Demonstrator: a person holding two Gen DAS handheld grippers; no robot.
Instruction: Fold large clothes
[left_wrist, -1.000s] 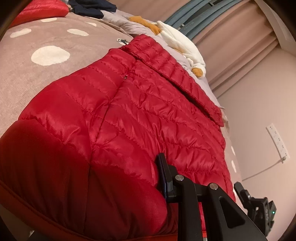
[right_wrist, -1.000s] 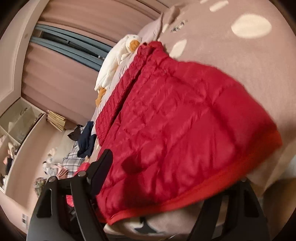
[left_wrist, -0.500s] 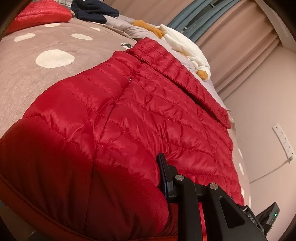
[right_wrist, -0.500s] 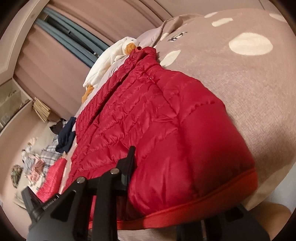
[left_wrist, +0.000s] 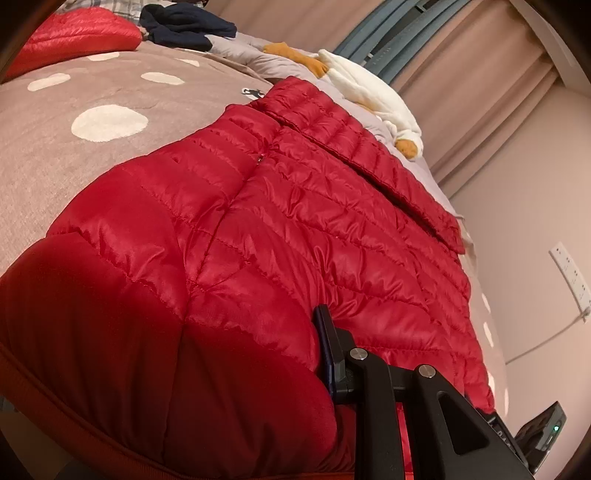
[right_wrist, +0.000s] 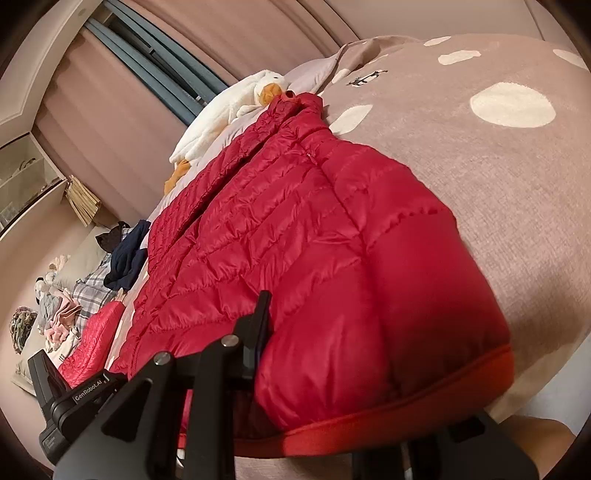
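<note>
A red quilted down jacket (left_wrist: 295, 229) lies spread on a brown bedspread with white dots (left_wrist: 74, 155), collar towards the far end. It also fills the right wrist view (right_wrist: 314, 258). My left gripper (left_wrist: 258, 398) is shut on the jacket's hem at one bottom corner; one black finger (left_wrist: 328, 347) shows, the other is hidden under the fabric. My right gripper (right_wrist: 332, 387) is shut on the hem at the other bottom corner, one finger (right_wrist: 258, 332) pressing the fabric. The left gripper's body shows in the right wrist view (right_wrist: 59, 398).
A white duck plush (left_wrist: 369, 96) lies beyond the collar. A second red jacket (left_wrist: 74, 33) and dark clothes (left_wrist: 184, 26) lie on the bed's far side. Curtains (right_wrist: 129, 110) hang behind, and a wall socket strip (left_wrist: 569, 273) is on the wall.
The right gripper has come in over the hem and closed on the jacket's bottom corner. Both grippers have lowered and levelled a little; the left keeps its hold.
</note>
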